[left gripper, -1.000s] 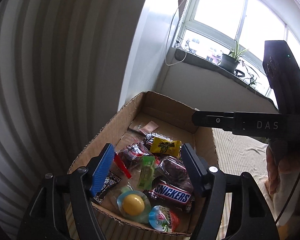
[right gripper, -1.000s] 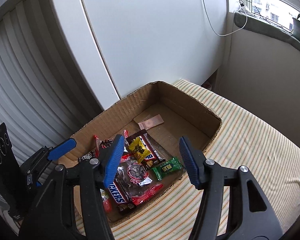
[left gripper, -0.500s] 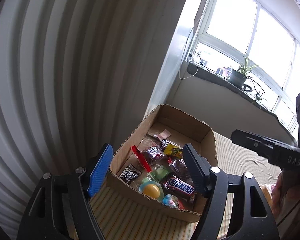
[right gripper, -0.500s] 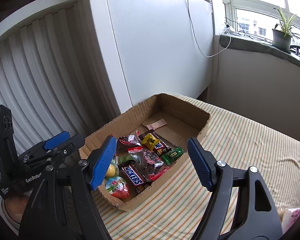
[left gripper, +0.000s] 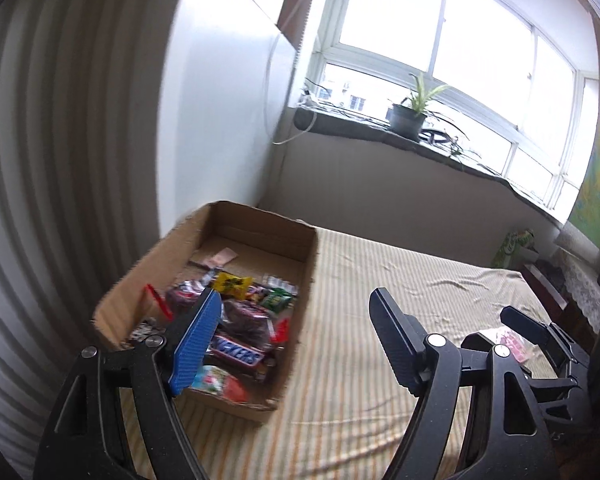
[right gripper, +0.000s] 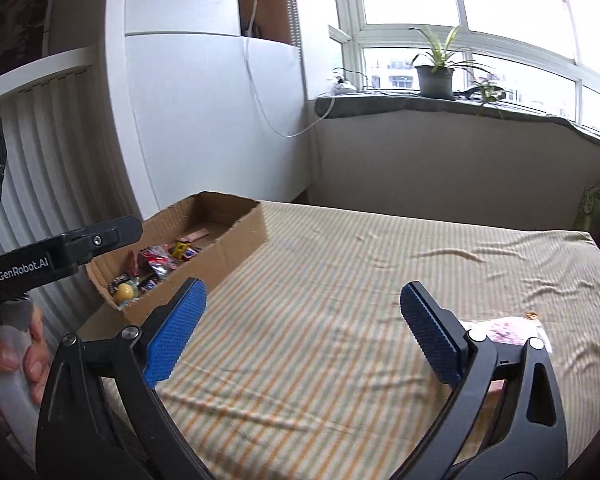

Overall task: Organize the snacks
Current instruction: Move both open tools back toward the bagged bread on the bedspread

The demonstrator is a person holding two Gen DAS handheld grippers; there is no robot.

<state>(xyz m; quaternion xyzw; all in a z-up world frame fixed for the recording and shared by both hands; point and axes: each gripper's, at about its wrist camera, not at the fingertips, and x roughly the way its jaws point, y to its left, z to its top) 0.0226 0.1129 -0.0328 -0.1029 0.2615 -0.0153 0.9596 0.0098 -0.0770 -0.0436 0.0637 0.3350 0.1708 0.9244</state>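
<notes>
A shallow cardboard box (left gripper: 300, 264) (right gripper: 236, 248) lies on the striped bed by the white wall, holding several wrapped snacks, among them a Snickers bar (left gripper: 236, 354) and a yellow packet (left gripper: 233, 282). My left gripper (left gripper: 296, 312) hovers above the box's near right corner, jaws opening, nothing between them. My right gripper (right gripper: 302, 308) hangs over the bare bedspread well right of the box, jaws opening wide and empty. A pink-and-white snack bag (right gripper: 504, 326) (left gripper: 508, 340) lies on the bed just behind the right finger (right gripper: 432, 340).
The striped bedspread (right gripper: 360, 264) stretches right of the box. A white ribbed panel (left gripper: 40, 160) and a white cabinet stand on the left. A potted plant (right gripper: 434, 72) sits on the window ledge. A green bag (left gripper: 514, 246) stands at the bed's far right. A hand (right gripper: 20, 356) grips the left handle.
Both grippers pulled back from over the box and swung right. The right one now looks across the bed and its jaws widened markedly; the left jaws widened a little.
</notes>
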